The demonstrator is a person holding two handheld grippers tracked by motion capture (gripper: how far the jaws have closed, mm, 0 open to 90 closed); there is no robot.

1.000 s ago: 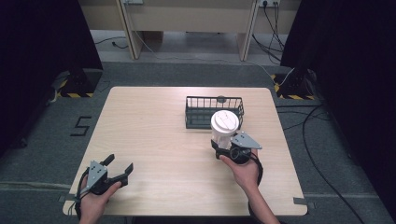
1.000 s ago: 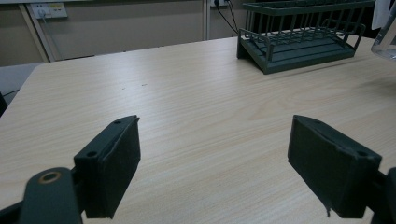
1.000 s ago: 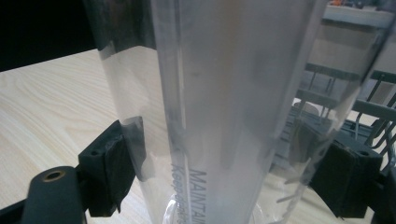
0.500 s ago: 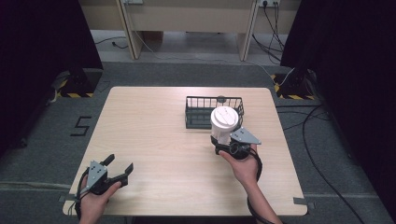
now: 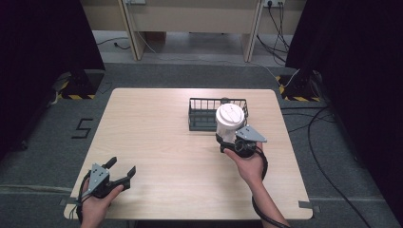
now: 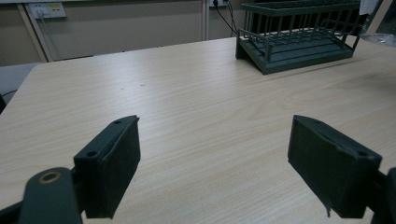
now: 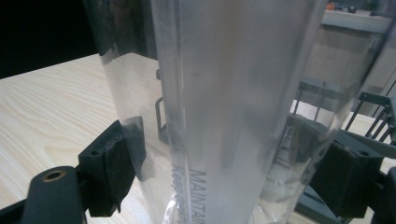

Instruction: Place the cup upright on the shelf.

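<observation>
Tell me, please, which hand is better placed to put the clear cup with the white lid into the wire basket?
The right. The right gripper is shut on the cup, held just in front of the wire basket. The left gripper is open at the table's near left corner, far from both.

Clear container (image 5: 230, 124) with white lid, dark green wire basket (image 5: 205, 114), pale wood-grain table (image 5: 157, 137), black tongs (image 5: 117, 174).
</observation>
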